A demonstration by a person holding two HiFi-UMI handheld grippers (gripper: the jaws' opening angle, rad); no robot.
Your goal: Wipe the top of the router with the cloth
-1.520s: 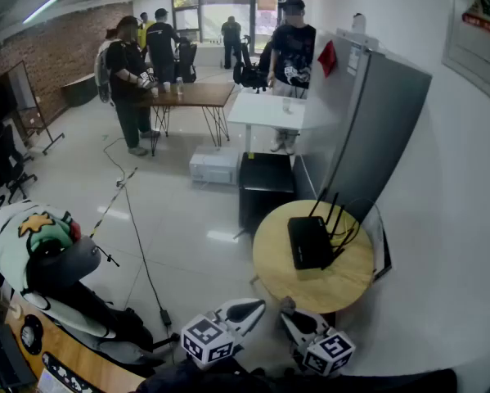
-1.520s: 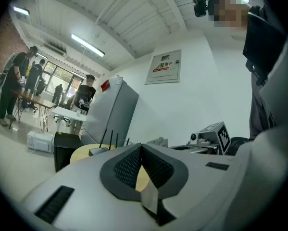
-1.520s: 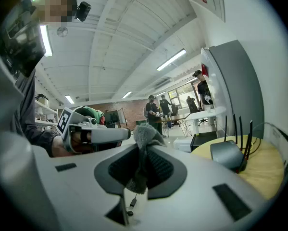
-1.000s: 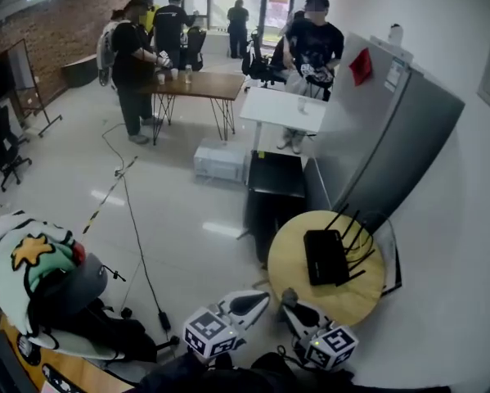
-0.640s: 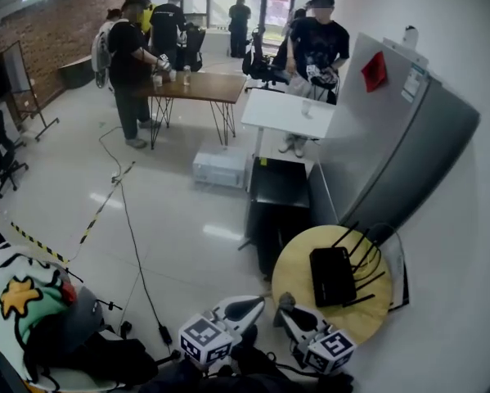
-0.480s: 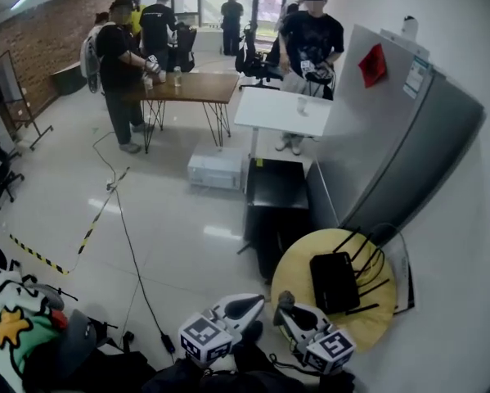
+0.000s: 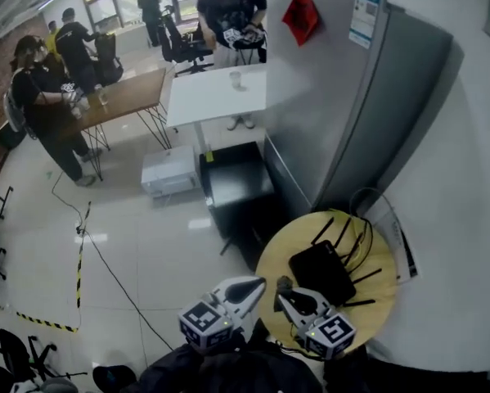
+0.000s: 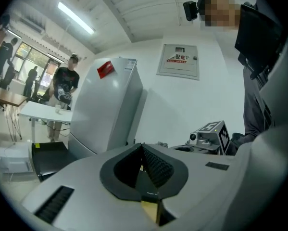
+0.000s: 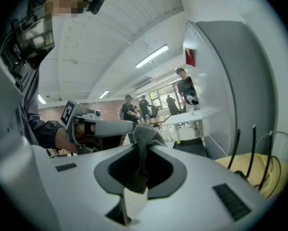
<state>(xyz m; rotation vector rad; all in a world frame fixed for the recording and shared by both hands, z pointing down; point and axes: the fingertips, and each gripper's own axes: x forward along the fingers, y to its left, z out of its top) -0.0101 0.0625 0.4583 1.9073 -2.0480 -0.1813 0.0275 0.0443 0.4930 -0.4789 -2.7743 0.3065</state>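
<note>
Pinching crumpled grey cloth, right tool clamped, left tool closed empty, black router, antennas up, on round table

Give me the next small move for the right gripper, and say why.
Probably ease the right gripper forward and down until the cloth meets the top of the router. Its jaws are shut on the cloth, and it hovers at the near edge of the round table, short of the router.
</note>
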